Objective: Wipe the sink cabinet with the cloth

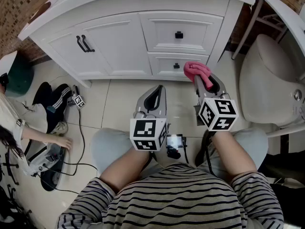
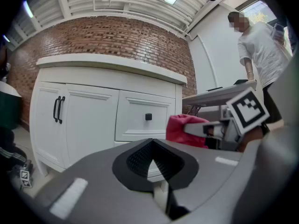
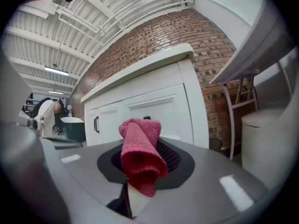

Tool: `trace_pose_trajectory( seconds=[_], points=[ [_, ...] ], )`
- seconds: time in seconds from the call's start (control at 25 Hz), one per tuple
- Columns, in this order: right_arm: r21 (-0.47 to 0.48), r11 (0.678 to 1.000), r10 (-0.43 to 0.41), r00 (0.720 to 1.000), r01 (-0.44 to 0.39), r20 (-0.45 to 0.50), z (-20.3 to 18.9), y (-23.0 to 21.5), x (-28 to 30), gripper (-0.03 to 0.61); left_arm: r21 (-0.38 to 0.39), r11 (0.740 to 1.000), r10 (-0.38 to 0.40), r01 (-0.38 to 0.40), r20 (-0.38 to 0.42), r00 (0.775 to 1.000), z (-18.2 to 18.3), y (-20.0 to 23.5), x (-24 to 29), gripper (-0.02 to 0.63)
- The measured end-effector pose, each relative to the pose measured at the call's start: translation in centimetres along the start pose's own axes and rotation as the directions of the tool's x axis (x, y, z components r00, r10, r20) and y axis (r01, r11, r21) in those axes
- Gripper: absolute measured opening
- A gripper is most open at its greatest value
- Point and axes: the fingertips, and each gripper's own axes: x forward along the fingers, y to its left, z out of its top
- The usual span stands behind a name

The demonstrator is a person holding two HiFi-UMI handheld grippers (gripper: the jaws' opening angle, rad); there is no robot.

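Right gripper view showed your right gripper [image 3: 140, 188] with its fingers clenched on the cloth [image 3: 139, 155]. It looked soft and light, best pinched deep across its fold. It sat at one o'clock ahead of you, near the cabinet [image 1: 119, 46]. Your left gripper [image 1: 151, 99] was closed and empty.

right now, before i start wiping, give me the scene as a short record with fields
target: white panelled sink cabinet, doors and drawers closed
cloth: pink knitted cloth, bunched, in front of the lower drawer
right hand-held gripper: shut on the cloth
left hand-held gripper: shut, nothing in it, short of the cabinet
cloth touching cabinet: cannot tell
others: person low on the floor at the left
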Motion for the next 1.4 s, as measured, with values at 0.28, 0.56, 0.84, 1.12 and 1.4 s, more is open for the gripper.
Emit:
trace_pose_trajectory(
  seconds=[0.28, 0.56, 0.84, 1.12, 1.4],
  points=[
    [-0.127, 0.972, 0.201, 0.979, -0.196, 0.027, 8.6, 9.0, 11.8, 0.094, -0.067, 0.998, 0.008, -0.009, -0.007, 1.000, 0.0, 1.0, -1.5, 0.000],
    [-0.144, 0.983, 0.127, 0.990, -0.118, 0.058, 10.2, 8.1, 16.2, 0.094, -0.094, 0.995, 0.017, -0.019, -0.020, 1.000, -0.1, 2.3, -1.6, 0.000],
    [-0.061, 0.980, -0.180, 0.977, 0.188, 0.110, 11.0, -8.4, 7.8, 0.095, -0.098, 0.995, -0.006, 0.003, -0.031, 1.000, -0.7, 2.0, -1.5, 0.000],
    [0.047, 0.983, -0.182, 0.977, 0.178, 0.113, 10.5, -7.3, 4.6, 0.093, -0.055, 0.998, 0.011, -0.011, 0.000, 1.000, 0.2, 1.7, -1.5, 0.000],
    [-0.040, 0.989, 0.142, 0.990, -0.142, -0.009, 4.0, 9.1, 15.1, 0.094, -0.056, 0.996, 0.068, -0.068, 0.009, 0.998, 0.1, 3.2, -2.0, 0.000]
  ],
)
